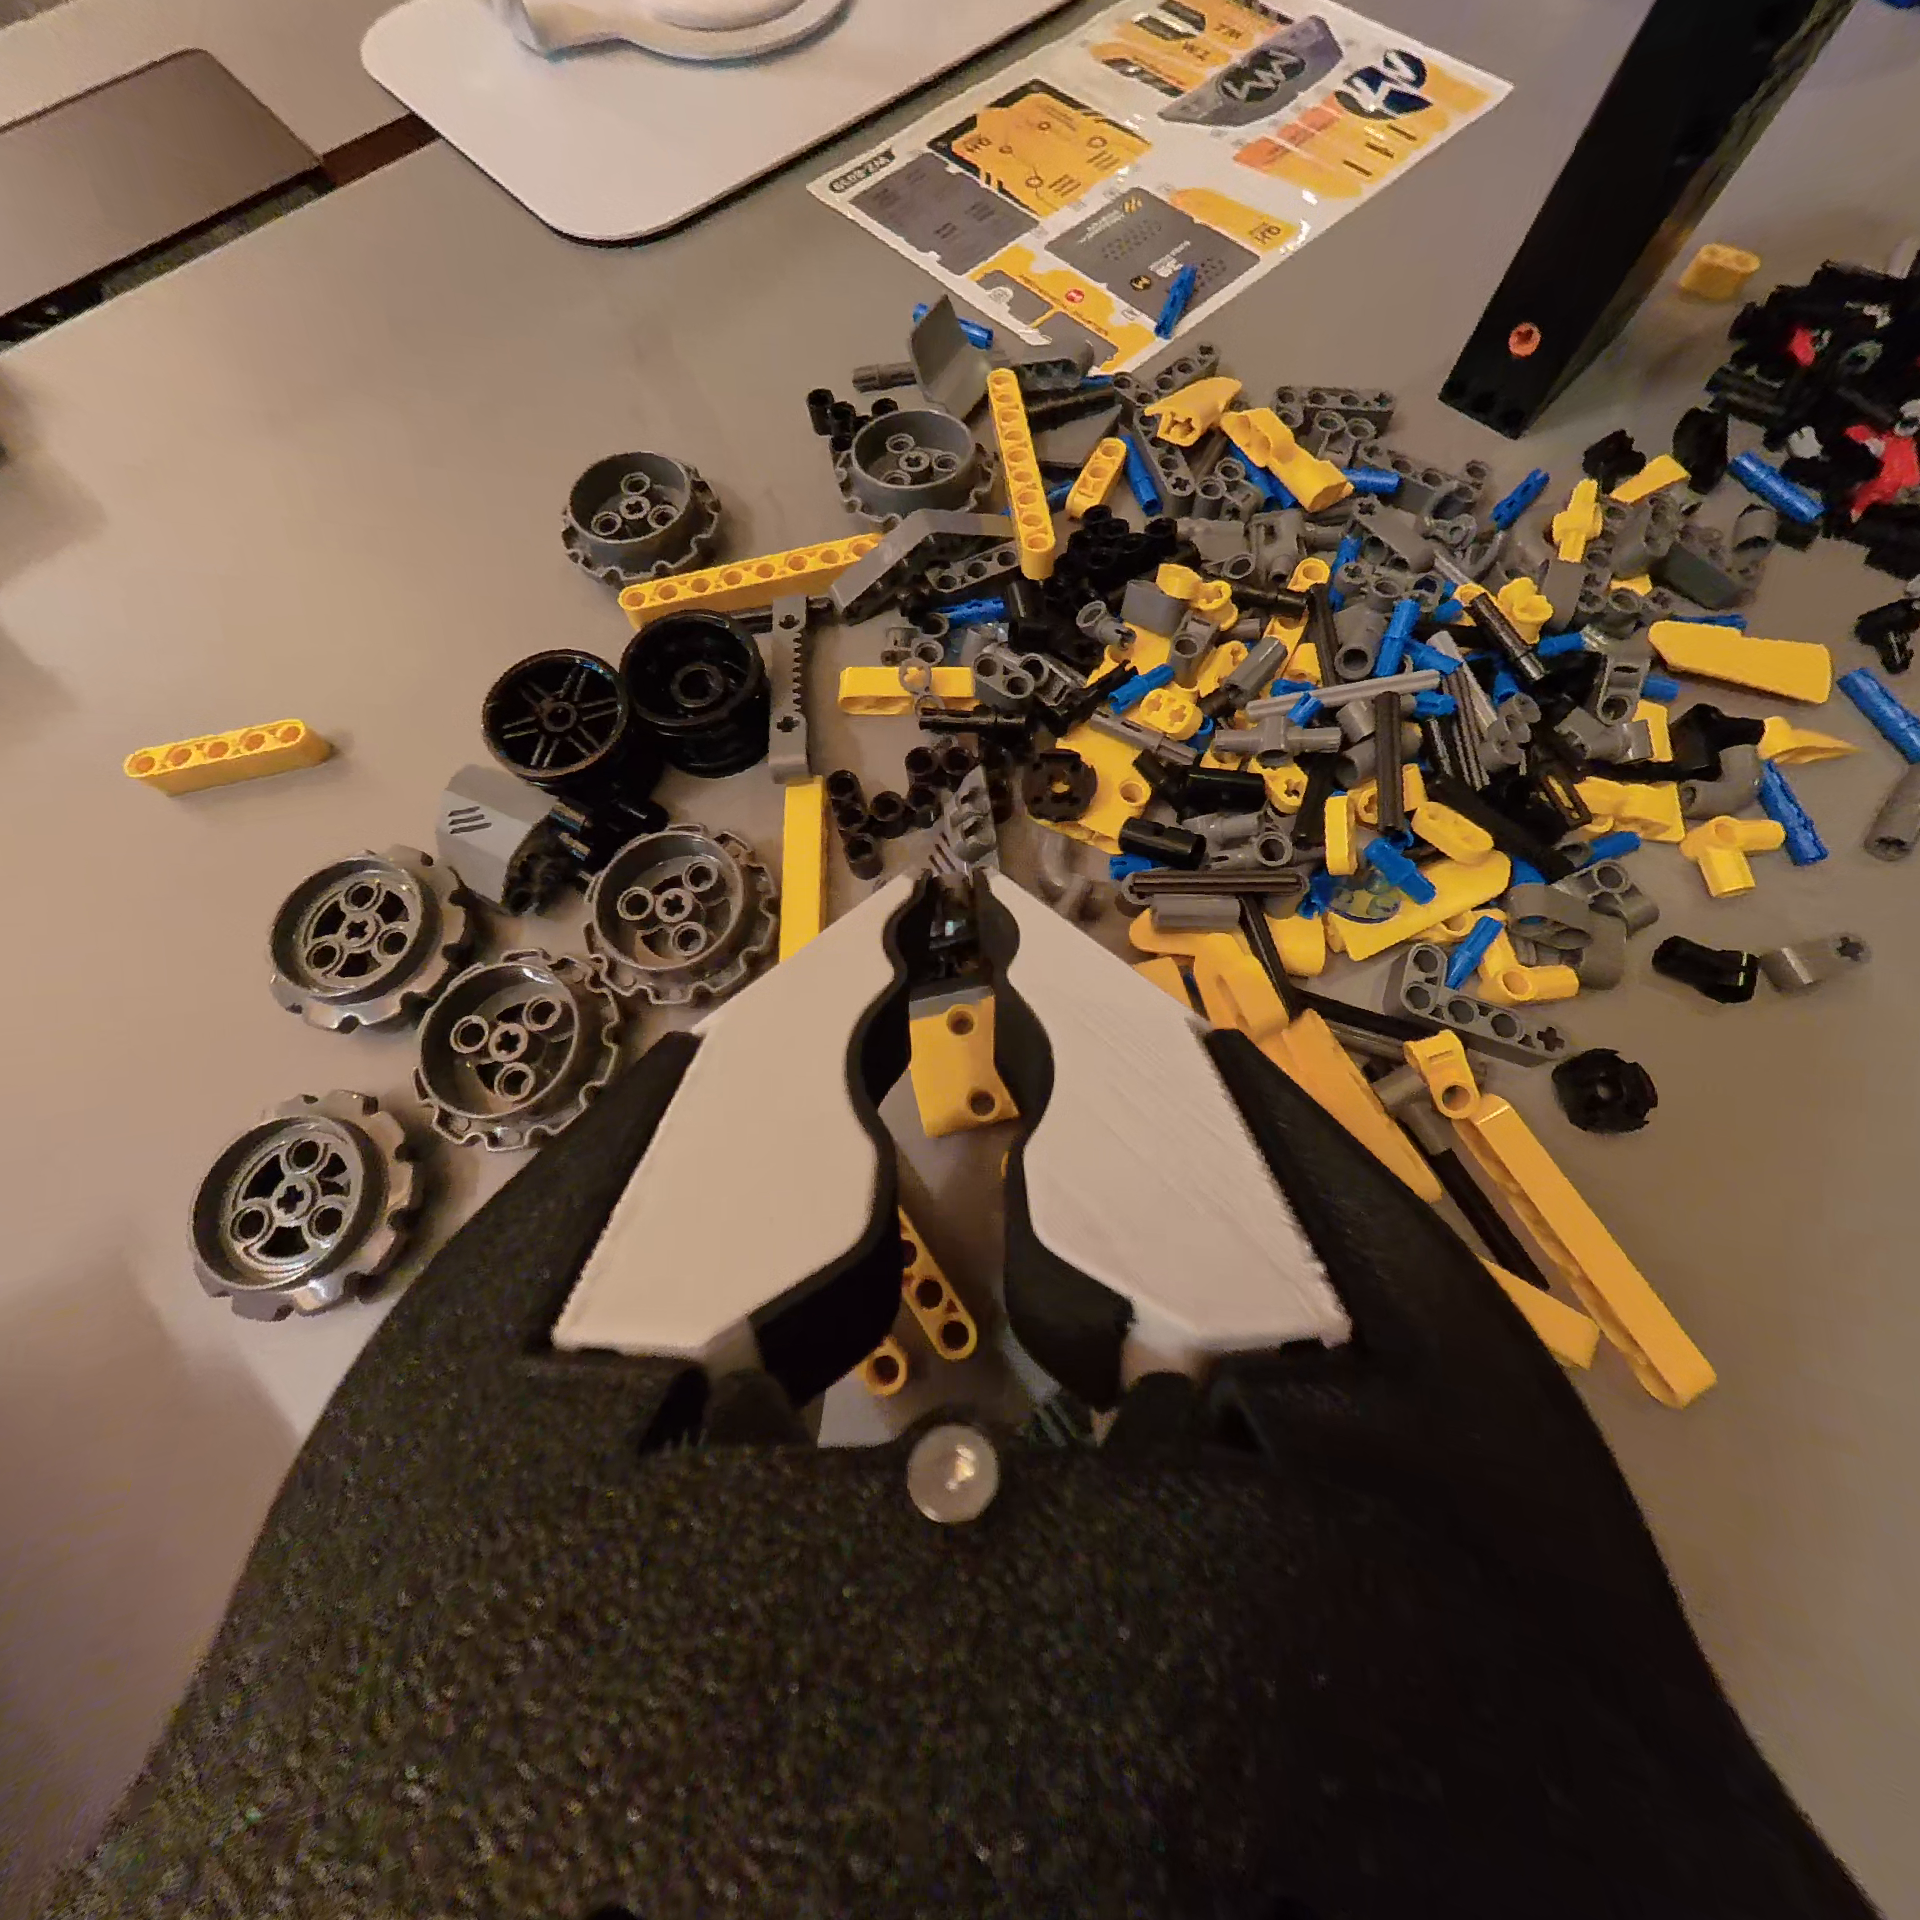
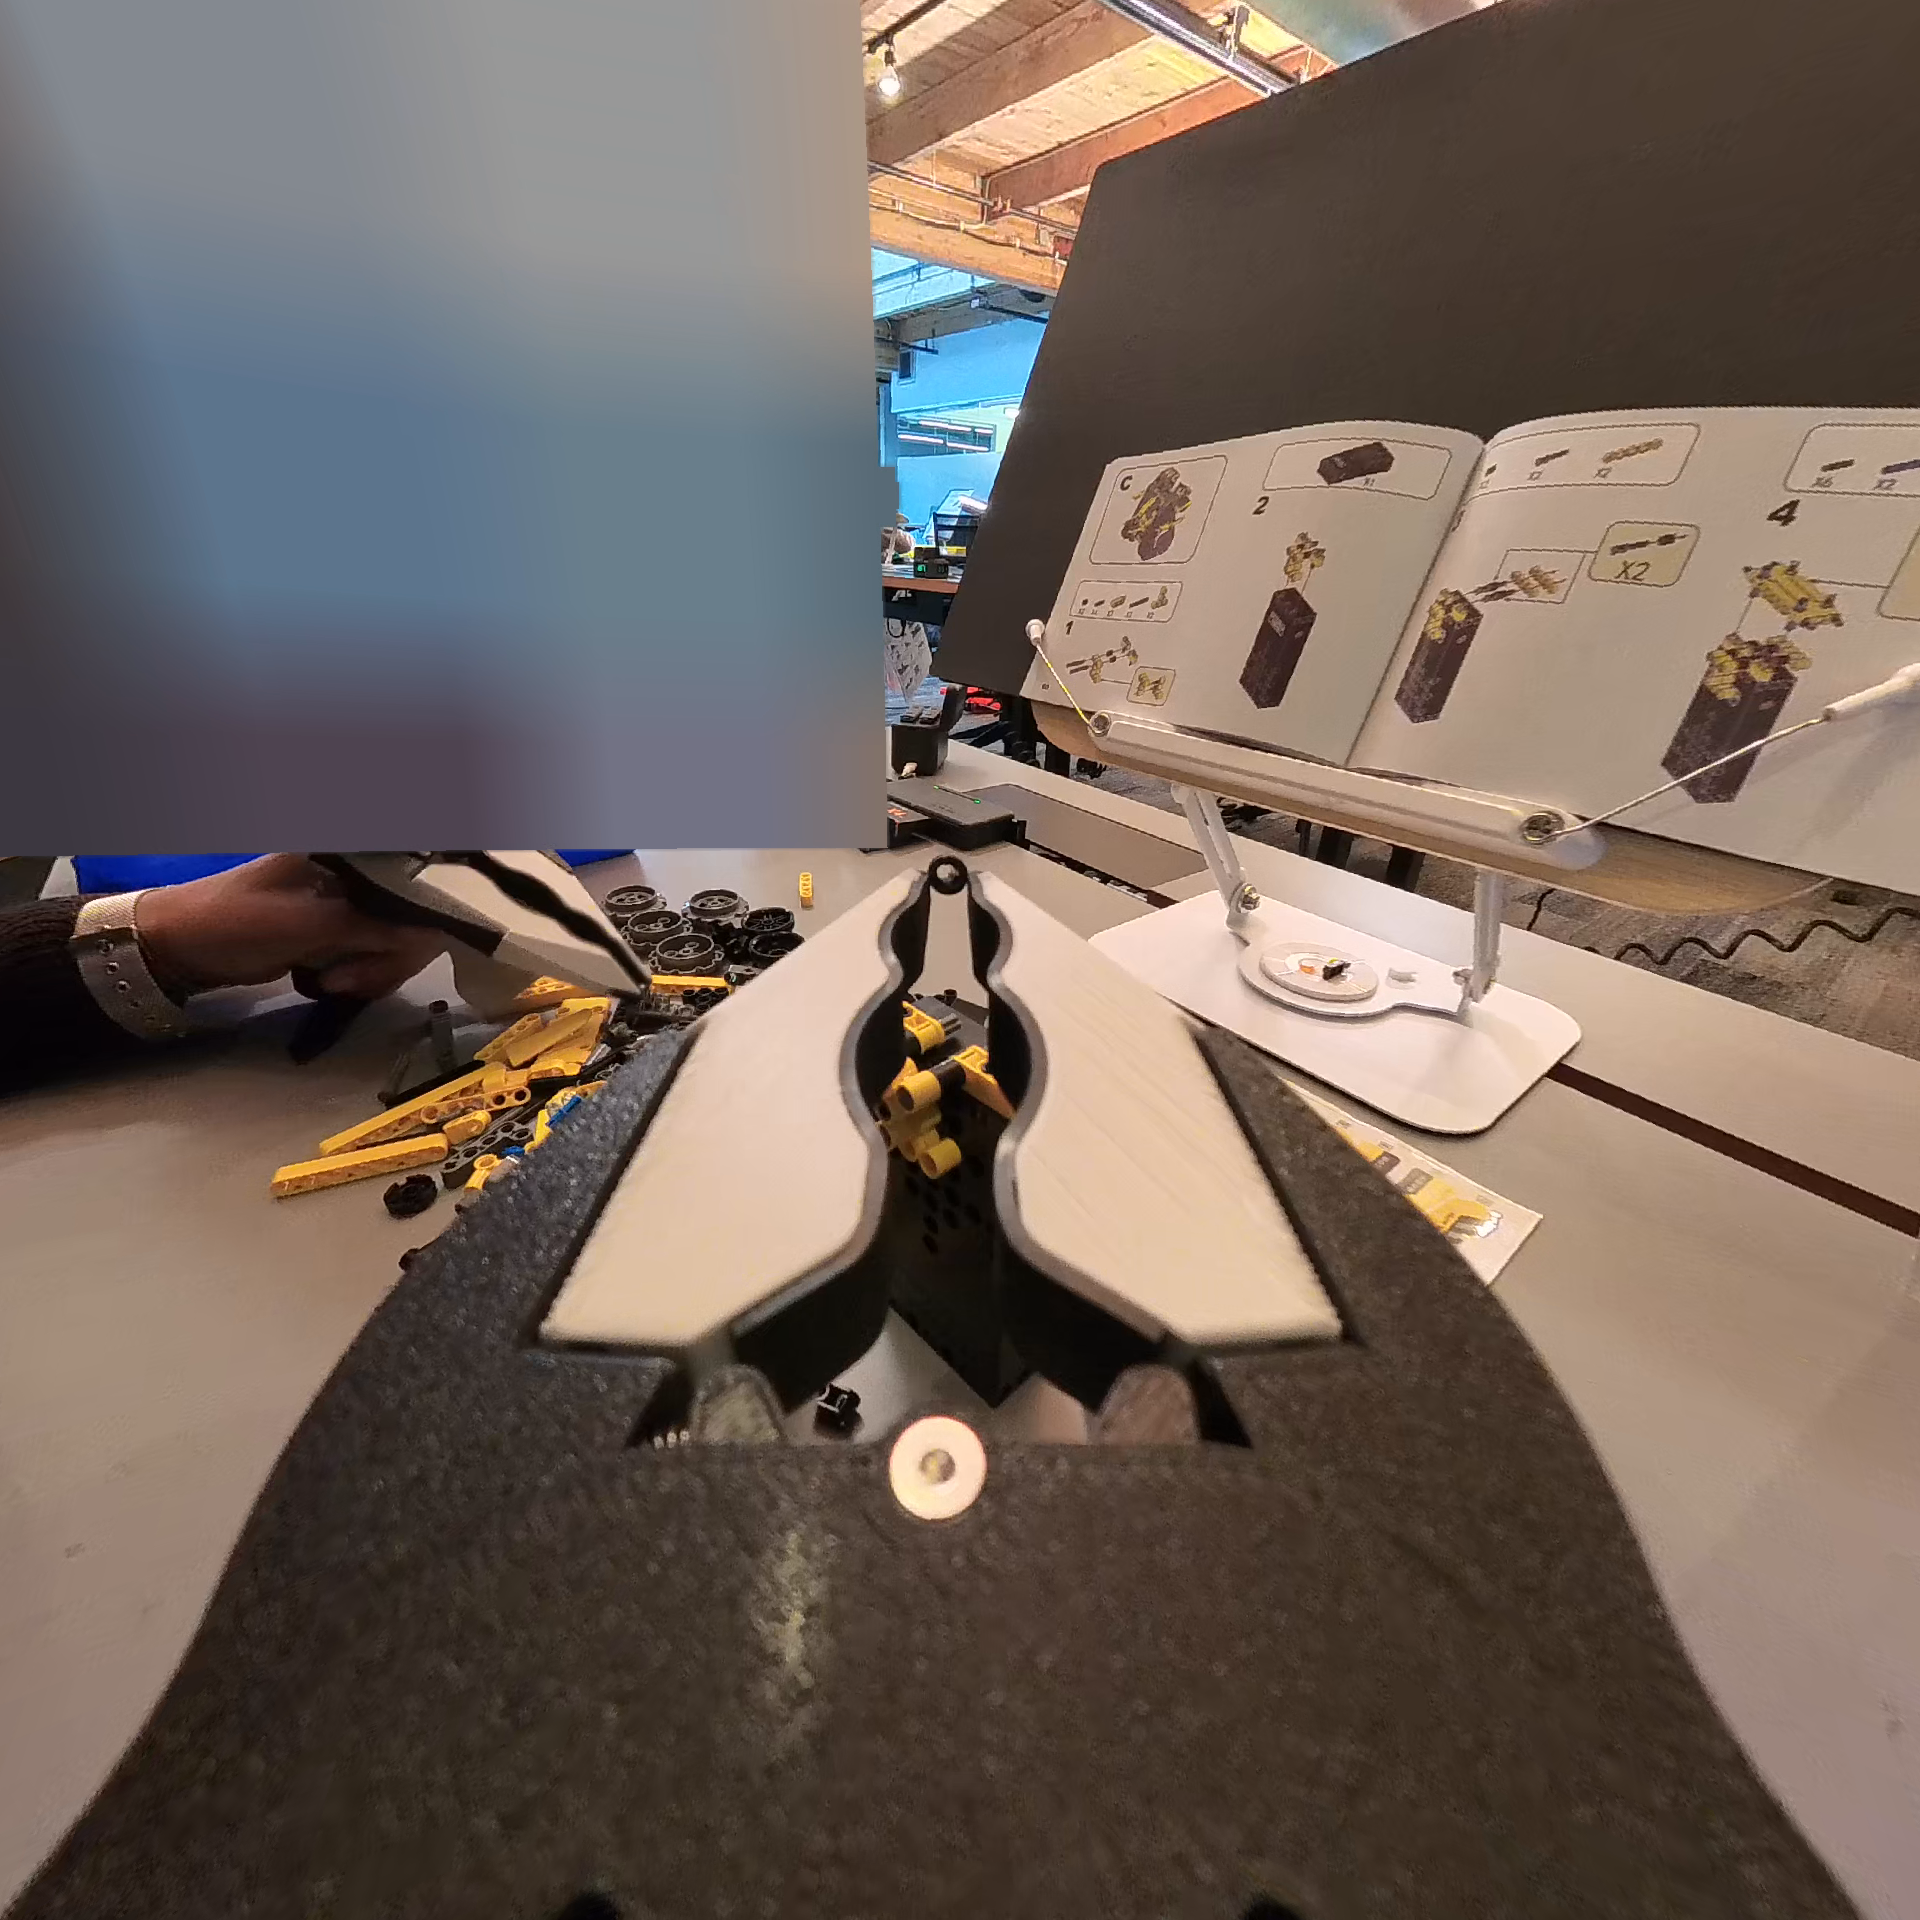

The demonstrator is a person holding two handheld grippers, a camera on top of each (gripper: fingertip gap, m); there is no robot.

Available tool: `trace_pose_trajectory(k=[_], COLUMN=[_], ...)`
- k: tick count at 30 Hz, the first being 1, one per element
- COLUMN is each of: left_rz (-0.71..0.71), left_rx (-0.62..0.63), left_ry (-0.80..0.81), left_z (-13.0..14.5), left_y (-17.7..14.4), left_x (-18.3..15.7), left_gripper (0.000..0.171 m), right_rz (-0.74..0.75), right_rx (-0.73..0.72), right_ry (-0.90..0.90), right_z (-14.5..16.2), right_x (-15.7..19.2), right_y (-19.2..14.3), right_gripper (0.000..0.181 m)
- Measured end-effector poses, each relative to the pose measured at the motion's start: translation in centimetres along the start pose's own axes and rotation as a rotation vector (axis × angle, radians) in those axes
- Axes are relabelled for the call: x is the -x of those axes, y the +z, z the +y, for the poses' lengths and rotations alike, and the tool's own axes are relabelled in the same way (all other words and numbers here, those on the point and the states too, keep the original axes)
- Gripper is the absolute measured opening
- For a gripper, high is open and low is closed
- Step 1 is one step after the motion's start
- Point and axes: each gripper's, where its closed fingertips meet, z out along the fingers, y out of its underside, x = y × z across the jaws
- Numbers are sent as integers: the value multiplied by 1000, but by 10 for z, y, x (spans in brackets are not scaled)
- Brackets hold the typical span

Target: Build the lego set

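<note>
My left gripper (image 1: 950,883) points down into a pile of yellow, grey, blue and black building pieces (image 1: 1351,707) on the grey table. Its tips are pinched on a small black piece (image 1: 948,923) at the pile's near left edge, above a yellow and grey panel (image 1: 961,1060). It also shows in the right wrist view (image 2: 634,982), held by a hand (image 2: 260,925). My right gripper (image 2: 945,875) is shut on a small black ring-ended piece (image 2: 945,873), raised over a tall black box (image 2: 951,1278) with a small yellow and black assembly (image 2: 925,1112) on top. The box also shows in the left wrist view (image 1: 1621,208).
Several grey toothed wheels (image 1: 358,940) and black wheel hubs (image 1: 623,707) lie left of the pile, and a lone yellow beam (image 1: 223,753) farther left. A sticker sheet (image 1: 1164,177) lies behind the pile. An open instruction booklet (image 2: 1455,592) rests on a white stand (image 2: 1340,1029) at right. The gap from one gripper's tips to the other's is roughly 30 centimetres. To the lone yellow beam (image 1: 223,753): left tips about 15 centimetres, right tips about 40 centimetres.
</note>
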Motion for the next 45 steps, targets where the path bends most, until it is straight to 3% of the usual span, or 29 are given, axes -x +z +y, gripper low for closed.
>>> trace_pose_trajectory(k=[10,18,22,25,28,35,45], left_rz=[13,87,166,146,85,153,145], left_rx=[-33,-108,-46,-6,32,38,57], left_ry=[6,66,-6,-3,24,-100,-101], left_z=[-4,-24,-28,-30,-27,-23,-20], left_y=[-4,2,19,33,39,35,37], left_x=[-2,-32,-53,-66,-62,-56,-56], left_gripper=[10,10,10,10,10,10,11], right_rz=[-3,-3,1,0,-2,-3,-4], right_rx=[-3,1,9,12,4,-14,-13], right_ry=[0,-7,-4,-9,-14,-19,-24], right_z=[-1,0,3,3,0,-5,-5], right_x=[1,2,1,1,3,4,5], right_y=[0,0,1,2,1,-2,-1], right_gripper=[6,6,6,5,6,5,6])
